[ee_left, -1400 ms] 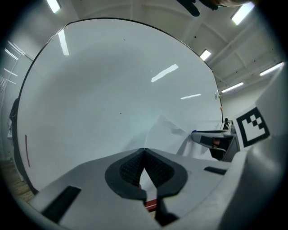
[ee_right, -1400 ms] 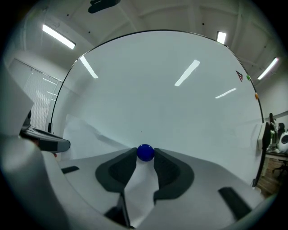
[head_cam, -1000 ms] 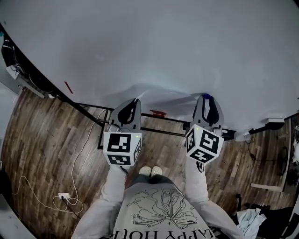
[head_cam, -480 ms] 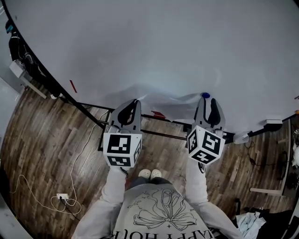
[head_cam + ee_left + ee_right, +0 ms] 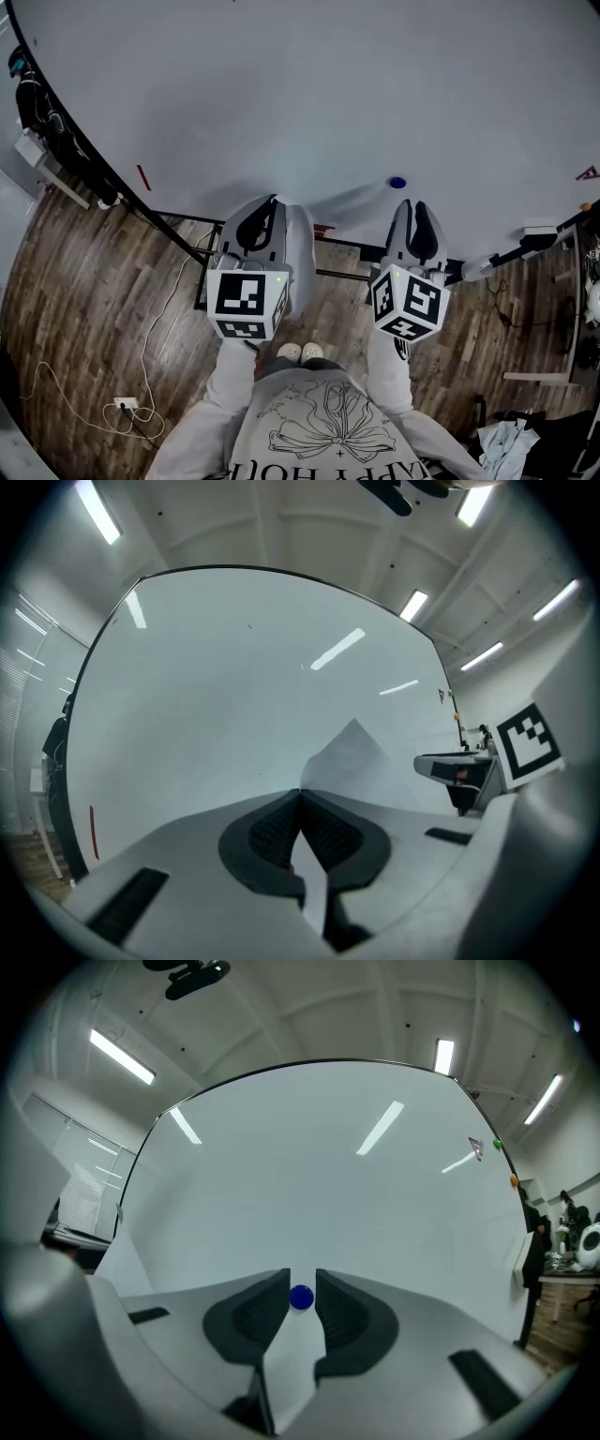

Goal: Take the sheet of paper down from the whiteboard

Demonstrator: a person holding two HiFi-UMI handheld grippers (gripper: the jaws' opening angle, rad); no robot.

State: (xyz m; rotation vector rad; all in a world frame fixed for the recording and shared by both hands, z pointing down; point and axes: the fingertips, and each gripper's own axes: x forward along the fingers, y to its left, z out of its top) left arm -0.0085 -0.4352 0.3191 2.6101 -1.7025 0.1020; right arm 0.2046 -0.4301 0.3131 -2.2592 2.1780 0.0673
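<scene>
The white sheet of paper hangs off the whiteboard, one edge pinched in my left gripper. In the left gripper view the jaws are shut on the paper, which rises in a peak beyond them. My right gripper stands a little back from the board with its jaws closing and nothing between the pads. A round blue magnet sticks to the board just ahead of it. The right gripper view shows that magnet through the gap of the jaws, and the paper at far left.
The board's black stand frame runs below the grippers over a wooden floor. A white cable and a power strip lie at lower left. A short red mark is on the board's left part. The person's feet are under the stand.
The blue magnet, earlier at the right gripper's tips, now sits on the board apart from them. The paper's right side has come off the board and hangs from the left gripper.
</scene>
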